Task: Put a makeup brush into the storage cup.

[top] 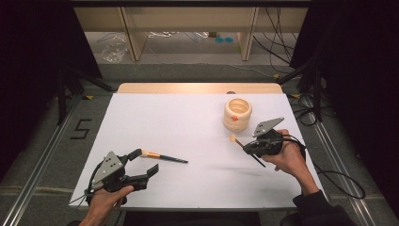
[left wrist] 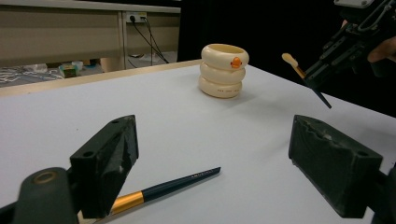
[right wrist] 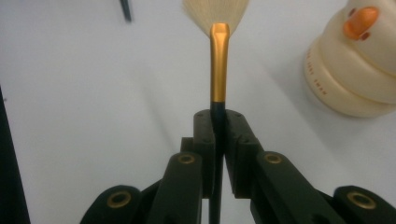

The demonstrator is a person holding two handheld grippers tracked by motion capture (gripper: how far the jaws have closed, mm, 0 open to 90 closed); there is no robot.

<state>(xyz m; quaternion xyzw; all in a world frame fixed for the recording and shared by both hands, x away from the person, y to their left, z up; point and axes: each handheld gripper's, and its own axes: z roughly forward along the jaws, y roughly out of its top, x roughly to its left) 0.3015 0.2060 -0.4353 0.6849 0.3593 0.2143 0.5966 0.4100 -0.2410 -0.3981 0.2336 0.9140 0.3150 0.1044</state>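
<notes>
The surface (top: 188, 122) is white, with a bare wooden strip along its far edge. A cream holder (top: 237, 113), shaped like three stacked rings and bearing a small orange mark on its side, stands upright on the far right part of it.

The right gripper (top: 248, 148) is held above the surface, just in front of the holder. Its fingers (right wrist: 205, 140) are closed tight on the dark handle of a brush (right wrist: 218, 70), just below the gold collar. The pale bristles point towards the holder but are apart from it; the handle end sticks out behind the fingers.

The left gripper (top: 147, 162) is at the near left, held in the person's left hand (top: 106, 200). Its fingers (left wrist: 109, 158) stand wide apart and hold nothing. A second brush (top: 164, 157) lies flat on the surface, its bristle end between those fingers and its dark handle pointing right. Contact between it and the fingers cannot be judged.
</notes>
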